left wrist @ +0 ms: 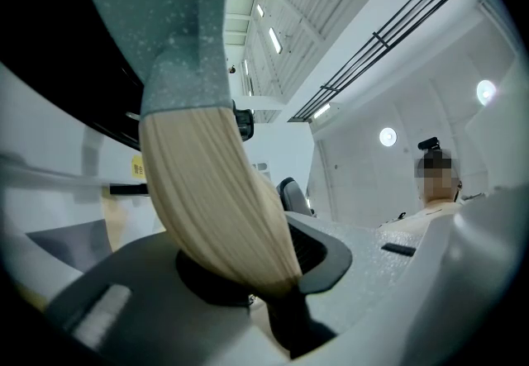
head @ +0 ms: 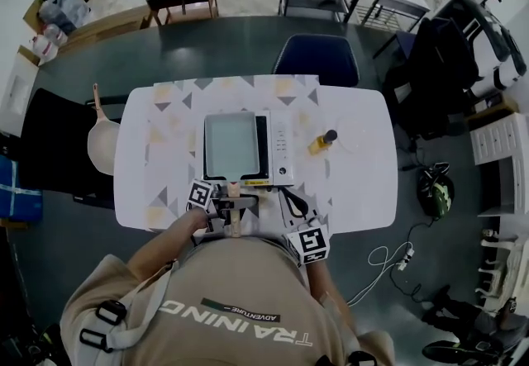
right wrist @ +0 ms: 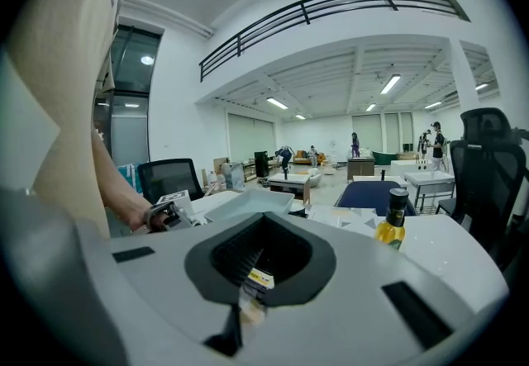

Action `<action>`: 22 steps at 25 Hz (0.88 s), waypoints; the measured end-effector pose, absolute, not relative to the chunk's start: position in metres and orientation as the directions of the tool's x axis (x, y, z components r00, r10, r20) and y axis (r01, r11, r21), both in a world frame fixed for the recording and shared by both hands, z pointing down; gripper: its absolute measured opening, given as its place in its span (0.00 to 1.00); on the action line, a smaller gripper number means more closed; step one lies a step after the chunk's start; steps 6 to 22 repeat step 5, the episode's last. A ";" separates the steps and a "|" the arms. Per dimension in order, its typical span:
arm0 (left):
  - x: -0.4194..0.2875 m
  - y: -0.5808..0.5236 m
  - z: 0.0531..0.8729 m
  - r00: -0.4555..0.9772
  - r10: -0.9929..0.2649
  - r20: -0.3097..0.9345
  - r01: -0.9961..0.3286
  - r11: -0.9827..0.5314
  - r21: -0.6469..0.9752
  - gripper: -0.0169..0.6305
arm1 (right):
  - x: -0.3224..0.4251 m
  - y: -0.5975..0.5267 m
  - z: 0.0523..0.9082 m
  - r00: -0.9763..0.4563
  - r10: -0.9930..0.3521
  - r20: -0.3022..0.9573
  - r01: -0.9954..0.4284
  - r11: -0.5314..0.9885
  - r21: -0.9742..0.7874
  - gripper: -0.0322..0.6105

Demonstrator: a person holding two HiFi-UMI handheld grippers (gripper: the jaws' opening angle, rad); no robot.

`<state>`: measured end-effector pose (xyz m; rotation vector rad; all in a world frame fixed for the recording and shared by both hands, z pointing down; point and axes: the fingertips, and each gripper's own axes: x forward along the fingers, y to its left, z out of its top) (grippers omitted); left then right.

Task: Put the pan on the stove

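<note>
Head view: a square grey pan (head: 231,145) lies over the cooking surface of a portable stove (head: 282,149), which stands on a triangle-patterned cloth (head: 169,158) on a white table (head: 364,191). The pan's wooden handle (head: 234,191) points toward the person. Whether the pan's base touches the stove cannot be told.

The left gripper (head: 221,206) is clamped on that handle. In the left gripper view the pale wood (left wrist: 215,199) fills the space between the jaws, with the speckled grey pan body (left wrist: 178,34) above.

The right gripper (head: 293,209) is just beside the stove's near right corner. In the right gripper view its jaws (right wrist: 256,273) are together with nothing held.

An oil bottle (head: 322,141) with a dark cap stands right of the stove.

Legible writing: the person's shirt (head: 240,315) reads "TRAINING" and, smaller, "ADVENTURE", both upside down in the head view. The yellow label (head: 256,183) on the stove's front edge is too small to read.
</note>
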<state>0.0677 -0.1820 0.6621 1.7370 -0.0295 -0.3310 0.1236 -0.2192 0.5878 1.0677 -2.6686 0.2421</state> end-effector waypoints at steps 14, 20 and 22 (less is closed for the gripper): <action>0.068 -0.182 0.662 0.957 -0.206 -0.202 0.163 -0.191 0.968 0.17 | 0.121 -0.216 0.588 -0.698 -0.654 0.292 -0.693 0.719 -0.049 0.05; 0.068 -0.182 0.662 0.957 -0.206 -0.202 0.163 -0.191 0.968 0.17 | 0.121 -0.216 0.588 -0.698 -0.654 0.292 -0.693 0.719 -0.049 0.05; 0.068 -0.182 0.662 0.957 -0.206 -0.202 0.163 -0.191 0.968 0.17 | 0.121 -0.216 0.588 -0.698 -0.654 0.292 -0.693 0.719 -0.049 0.05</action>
